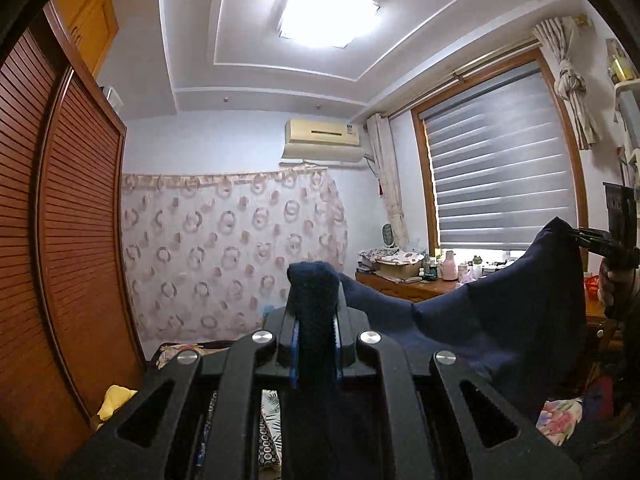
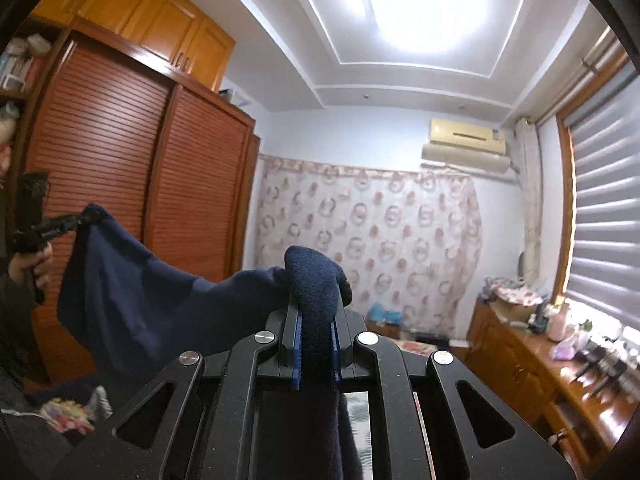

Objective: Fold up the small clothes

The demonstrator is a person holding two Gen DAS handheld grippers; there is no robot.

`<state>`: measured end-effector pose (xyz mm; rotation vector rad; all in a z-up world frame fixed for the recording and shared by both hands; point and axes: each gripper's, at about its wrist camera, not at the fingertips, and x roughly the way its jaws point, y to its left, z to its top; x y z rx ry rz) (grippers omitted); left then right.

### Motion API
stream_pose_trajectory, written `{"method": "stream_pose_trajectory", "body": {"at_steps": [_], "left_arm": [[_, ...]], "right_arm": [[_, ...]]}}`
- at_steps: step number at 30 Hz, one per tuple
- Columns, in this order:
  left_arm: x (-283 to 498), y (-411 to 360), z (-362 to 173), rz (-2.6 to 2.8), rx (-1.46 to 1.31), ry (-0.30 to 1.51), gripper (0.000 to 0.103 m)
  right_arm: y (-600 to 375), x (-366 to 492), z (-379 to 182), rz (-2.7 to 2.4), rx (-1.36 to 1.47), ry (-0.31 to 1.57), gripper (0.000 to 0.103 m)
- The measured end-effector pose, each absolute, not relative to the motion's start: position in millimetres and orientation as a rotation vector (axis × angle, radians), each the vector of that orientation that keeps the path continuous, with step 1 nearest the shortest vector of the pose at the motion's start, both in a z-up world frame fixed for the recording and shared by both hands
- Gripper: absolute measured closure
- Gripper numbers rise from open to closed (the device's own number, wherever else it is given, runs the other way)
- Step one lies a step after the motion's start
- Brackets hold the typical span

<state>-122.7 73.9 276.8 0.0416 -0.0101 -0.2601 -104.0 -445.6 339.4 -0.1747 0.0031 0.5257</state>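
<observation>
Left gripper [image 1: 316, 320], nearest in the left wrist view: jaws clamped on a bunched edge of a navy garment [image 1: 500, 312], the cloth bulging out over the tips. Right gripper [image 2: 316, 320], same in its own view: jaws pinched on another bunched edge of the same dark blue cloth. Both point roughly level, out into the room.

The garment hangs in the air between the two grippers, sagging in a shallow curve, the rest dropping below. No part of it is seen resting on a surface. What kind of garment it is, I cannot tell.

Each wrist view catches the other gripper at its margin, with the person's hand [image 2: 30, 264] wrapped on the handle.

Step in hand, as I judge it: lifting and spreading the piece before laying it flat to fold.

To do it well:
- draw the grippers a little further apart, until the top edge runs straight and the sag goes;
- keep both at one height so the cloth hangs square;
- keep both pinches firm, since a slipped corner would drop the cloth;
- lower onto the bed evenly, bottom hem first.

Below, past the fingers: floral bedding [image 1: 560, 416], a yellow item [image 1: 114, 400] at left.

Further off: slatted wooden wardrobe [image 2: 120, 168], patterned curtain [image 1: 224, 252], cluttered wooden desk [image 2: 532, 356], window blind [image 1: 500, 168], air conditioner [image 1: 324, 140].
</observation>
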Motion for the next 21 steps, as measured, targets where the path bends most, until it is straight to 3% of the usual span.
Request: {"method": "stream_pose_trajectory", "body": {"at_steps": [9,21], "left_arm": [[-8,70,221,-0.217,0.025,0.177,0.094],[171,46,51,-0.145,0.066,0.524,0.094]], "right_arm": [[-451,-1,284,0.451,-0.200,0.188,0.095],[-440,196,102,0.377,-0.204,0.542,0.095]]}}
